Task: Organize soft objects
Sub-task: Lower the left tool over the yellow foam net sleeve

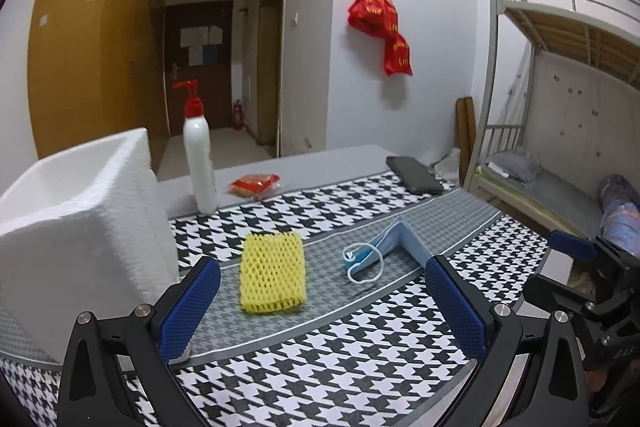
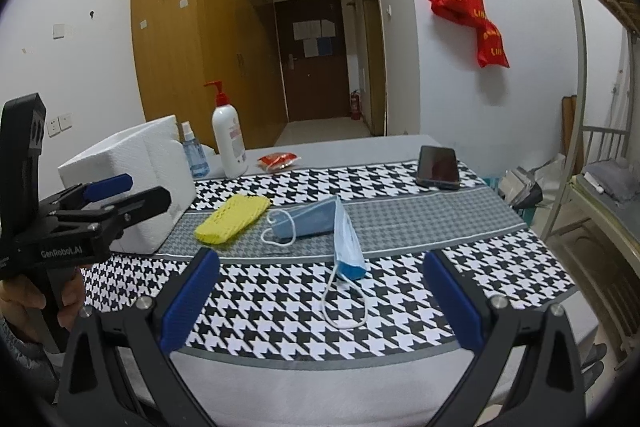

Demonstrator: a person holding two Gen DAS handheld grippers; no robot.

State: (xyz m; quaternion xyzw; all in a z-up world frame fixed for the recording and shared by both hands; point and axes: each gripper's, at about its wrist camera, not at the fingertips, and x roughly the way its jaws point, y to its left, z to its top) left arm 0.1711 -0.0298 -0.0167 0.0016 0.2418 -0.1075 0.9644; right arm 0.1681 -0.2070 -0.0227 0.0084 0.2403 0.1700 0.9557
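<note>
A yellow foam net sleeve (image 1: 273, 273) (image 2: 232, 219) lies flat on the grey band of the houndstooth cloth. Just right of it a blue face mask (image 1: 380, 247) (image 2: 324, 223) stands folded like a tent, its white ear loops trailing. A white foam box (image 1: 76, 227) (image 2: 128, 179), open on top, stands at the left. My left gripper (image 1: 320, 303) is open, a little short of the net sleeve, nothing between its fingers. My right gripper (image 2: 322, 303) is open too, near the table's front edge, with the mask's ear loop just ahead of it.
A white pump bottle (image 1: 199, 155) (image 2: 228, 139), a small blue spray bottle (image 2: 194, 155), a red snack packet (image 1: 254, 183) (image 2: 279, 159) and a dark phone (image 1: 416, 174) (image 2: 438, 167) sit along the table's far side. A metal bunk bed (image 1: 560, 87) stands to the right.
</note>
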